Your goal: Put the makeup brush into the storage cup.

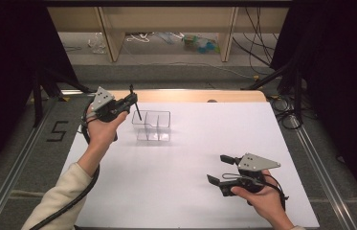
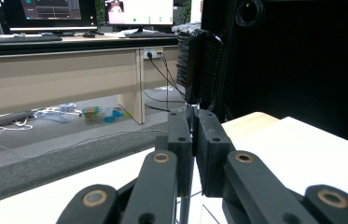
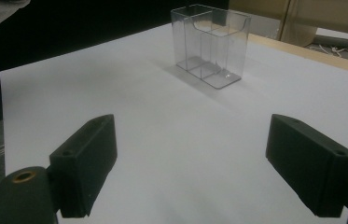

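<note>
Left hand-held gripper (image 1: 129, 101) clamping black comb (image 2: 199, 65) by thin handle, jaws closed on it, comb tilting just above clear compartment organizer (image 1: 152, 126). Insertion not yet done; organizer's compartments appearing empty. Right hand-held gripper (image 1: 220, 171) idling with jaws spread wide, holding nothing, organizer (image 3: 210, 44) well ahead of it on white worktop (image 1: 190, 187). Remaining: lowering comb into compartment, releasing.

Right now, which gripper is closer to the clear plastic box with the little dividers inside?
Left. The left gripper, shut on a thin black brush, is just beside the clear plastic divided box, above its left edge. The right gripper sits open, well away toward the table's near right side.
</note>
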`<state>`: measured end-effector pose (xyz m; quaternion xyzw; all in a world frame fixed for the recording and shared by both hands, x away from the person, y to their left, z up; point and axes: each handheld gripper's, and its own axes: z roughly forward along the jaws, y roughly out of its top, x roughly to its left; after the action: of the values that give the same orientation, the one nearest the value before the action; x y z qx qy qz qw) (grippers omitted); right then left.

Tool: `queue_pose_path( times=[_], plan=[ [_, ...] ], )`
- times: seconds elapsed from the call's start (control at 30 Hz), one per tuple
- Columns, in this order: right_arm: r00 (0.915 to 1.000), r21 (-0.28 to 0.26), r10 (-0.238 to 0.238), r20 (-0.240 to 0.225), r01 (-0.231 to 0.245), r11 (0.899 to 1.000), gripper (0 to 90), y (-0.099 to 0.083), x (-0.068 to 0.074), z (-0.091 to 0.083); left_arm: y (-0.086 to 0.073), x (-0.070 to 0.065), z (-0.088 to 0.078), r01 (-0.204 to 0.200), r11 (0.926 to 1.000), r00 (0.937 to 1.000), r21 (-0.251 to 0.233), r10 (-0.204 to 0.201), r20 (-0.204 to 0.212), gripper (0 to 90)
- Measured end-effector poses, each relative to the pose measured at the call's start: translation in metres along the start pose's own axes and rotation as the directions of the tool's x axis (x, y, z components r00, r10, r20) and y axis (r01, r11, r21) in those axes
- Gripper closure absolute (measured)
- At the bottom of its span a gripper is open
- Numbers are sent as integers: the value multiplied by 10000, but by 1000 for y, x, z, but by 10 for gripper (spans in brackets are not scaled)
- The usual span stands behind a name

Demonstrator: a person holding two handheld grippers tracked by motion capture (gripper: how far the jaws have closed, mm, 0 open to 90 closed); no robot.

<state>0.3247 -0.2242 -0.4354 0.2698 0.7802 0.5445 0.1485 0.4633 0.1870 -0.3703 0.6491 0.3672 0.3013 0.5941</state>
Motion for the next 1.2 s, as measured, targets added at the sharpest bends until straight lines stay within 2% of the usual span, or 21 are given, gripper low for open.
queue_pose_path(
  times=[0.4,0.5,0.7,0.77,0.83,0.93,1.07,1.2],
  plan=[
    [10000,18,26,-7,-26,10000,175,0,0,0,-2,1,1,-7,10000,10000,52,8,-25,850],
    [10000,31,29,-11,-29,10000,175,0,0,0,-3,0,1,102,9999,9999,71,-102,-43,849],
    [10000,38,33,-12,-33,10000,175,0,0,0,-4,1,2,14,10000,10000,85,-13,-60,849],
    [10000,35,40,-21,-40,10000,175,0,0,0,-4,1,2,123,9999,9999,75,-123,-60,849],
    [10000,25,46,-29,-46,10000,175,0,0,0,-5,2,2,8,9999,10000,128,-7,-73,849],
    [10000,243,8,17,-9,9997,175,0,0,-1,-6,2,3,25,9998,10000,173,-23,-88,849],
    [10000,170,15,-7,-15,9999,175,0,0,-1,-7,1,3,107,9998,9999,186,-106,-83,849],
    [10000,235,16,5,-16,9997,175,0,0,-1,-8,2,4,21,9998,10000,219,-19,-66,849]
  ],
)
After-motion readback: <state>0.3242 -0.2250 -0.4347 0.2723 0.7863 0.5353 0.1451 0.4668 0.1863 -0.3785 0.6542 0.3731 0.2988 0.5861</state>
